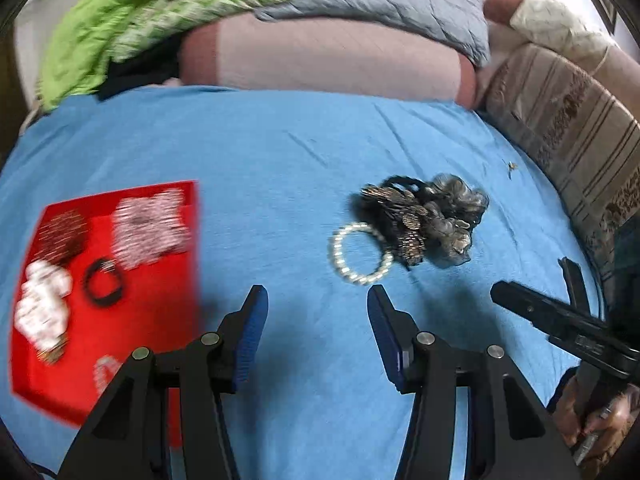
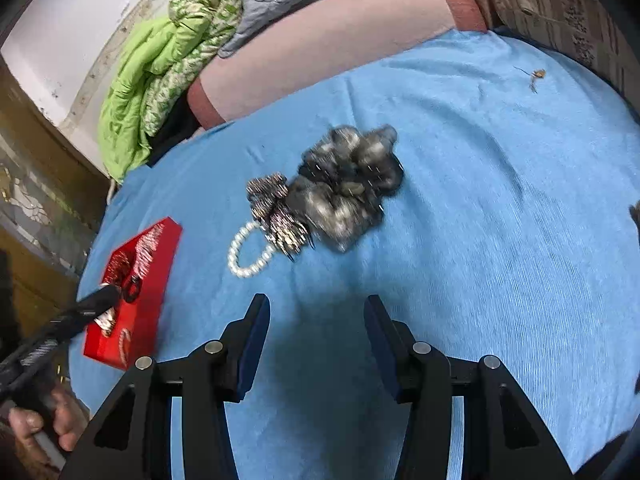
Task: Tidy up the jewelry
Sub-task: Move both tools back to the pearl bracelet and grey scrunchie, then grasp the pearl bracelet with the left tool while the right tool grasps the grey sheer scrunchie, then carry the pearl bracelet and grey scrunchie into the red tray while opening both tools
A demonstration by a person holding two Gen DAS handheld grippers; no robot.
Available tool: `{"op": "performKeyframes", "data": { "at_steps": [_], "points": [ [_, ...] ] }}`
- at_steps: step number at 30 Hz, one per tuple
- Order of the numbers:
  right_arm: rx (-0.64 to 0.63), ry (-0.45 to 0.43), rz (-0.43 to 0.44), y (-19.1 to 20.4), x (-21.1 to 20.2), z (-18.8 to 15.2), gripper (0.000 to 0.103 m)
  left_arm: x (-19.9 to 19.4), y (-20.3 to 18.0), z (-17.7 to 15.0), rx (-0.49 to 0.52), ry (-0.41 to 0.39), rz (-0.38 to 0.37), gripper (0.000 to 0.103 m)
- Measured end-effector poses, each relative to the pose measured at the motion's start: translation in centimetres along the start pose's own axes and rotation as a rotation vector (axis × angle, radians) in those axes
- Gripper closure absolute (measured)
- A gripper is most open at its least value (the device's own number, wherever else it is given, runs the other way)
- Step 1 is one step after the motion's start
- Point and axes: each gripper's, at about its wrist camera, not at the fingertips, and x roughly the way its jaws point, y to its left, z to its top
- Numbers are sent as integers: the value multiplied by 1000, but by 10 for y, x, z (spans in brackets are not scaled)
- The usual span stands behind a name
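Jewelry, a white pearl-bead bracelet [image 1: 362, 253] touching a dark tangled heap [image 1: 424, 220] on the blue bedsheet [image 1: 280, 152], lies just ahead of my left jaws, wide open and empty like my right.

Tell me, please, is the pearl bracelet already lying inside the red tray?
No, the pearl bracelet lies on the blue sheet, apart from the red tray.
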Motion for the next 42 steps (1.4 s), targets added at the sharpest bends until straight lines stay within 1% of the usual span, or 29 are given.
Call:
{"op": "performKeyframes", "data": {
  "at_steps": [3,5,7,12,16,18,19,20,21,22,23,24,25,27,29,32,38,42],
  "points": [
    [-56,-11,24,11,6,13,50,33,-9,8,13,35,14,55],
    [-77,-23,2,14,11,22,50,50,-12,12,22,55,20,56],
    [-86,-37,-42,11,18,30,50,66,-14,17,32,72,30,56],
    [-33,-69,-113,-12,29,49,50,90,-15,25,35,98,25,56],
    [-7,-69,-136,-26,44,67,50,107,-16,29,34,115,15,56],
    [-12,-58,-141,-28,53,72,50,109,-18,31,42,106,17,56],
    [-16,-54,-143,-27,58,75,50,109,-19,31,46,104,12,61],
    [-21,-50,-145,-27,61,76,50,108,-20,31,52,104,-2,69],
    [-24,-44,-147,-27,63,77,50,109,-22,31,59,113,-7,95],
    [-28,-40,-145,-26,65,78,54,110,-24,31,68,124,-16,94],
    [-30,-35,-145,-25,66,77,77,108,-25,30,75,123,-28,94],
    [-30,-21,-139,-24,66,76,87,107,-28,29,86,122,-33,94],
    [-26,-16,-130,-24,65,75,91,105,-31,27,93,120,-32,94],
    [-25,-14,-116,-23,61,71,94,97,-33,24,94,111,-33,94],
    [-25,-19,-99,-20,51,66,96,83,-32,22,74,97,-53,94],
    [-38,-34,-82,-15,35,56,97,55,-31,15,55,62,-73,94],
    [-29,-66,-42,-7,-1,35,97,2,-28,-2,31,-2,-96,94],
    [-32,-82,-18,3,-23,22,97,-22,-19,-14,-10,-21,-114,94]
  ]
}}
